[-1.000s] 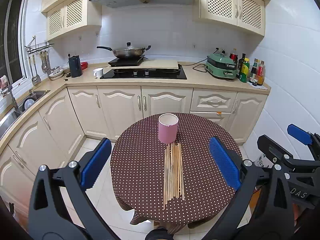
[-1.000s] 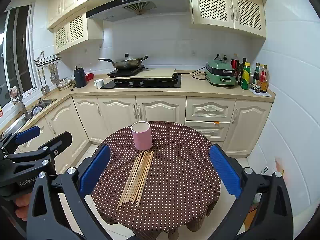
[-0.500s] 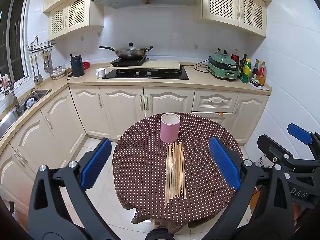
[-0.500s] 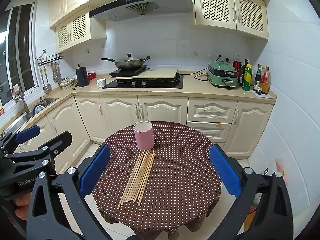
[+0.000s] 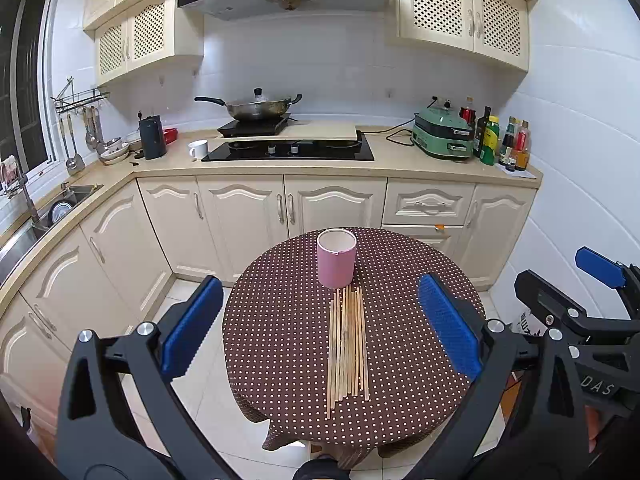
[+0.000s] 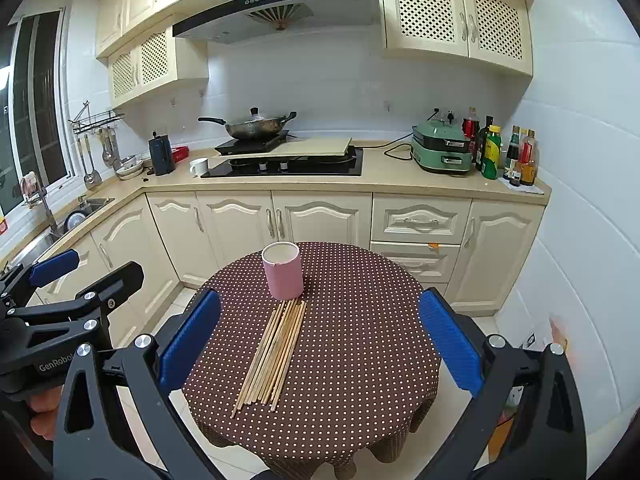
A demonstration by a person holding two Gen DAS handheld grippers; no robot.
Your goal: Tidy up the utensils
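Note:
A pink cylindrical holder (image 5: pixel 337 258) (image 6: pixel 282 275) stands upright at the far side of a round table with a brown dotted cloth (image 5: pixel 280 344) (image 6: pixel 360 340). Several wooden chopsticks (image 5: pixel 347 342) (image 6: pixel 273 352) lie side by side on the cloth just in front of the holder. My left gripper (image 5: pixel 320 332) is open, held well above and short of the table, nothing between its blue pads. Likewise, my right gripper (image 6: pixel 318 336) hovers open and empty. Each gripper shows at the edge of the other's view.
Cream cabinets and a counter (image 5: pixel 280 168) run behind the table, with a hob and wok (image 5: pixel 256 106), a green cooker (image 5: pixel 442 134) and bottles (image 5: pixel 504 144). A sink (image 5: pixel 60 208) sits at the left. White tiled floor surrounds the table.
Both views have shifted slightly, with the table and holder sliding a little to the right in the frames. The chopsticks and holder have not moved on the cloth. Both grippers remain open.

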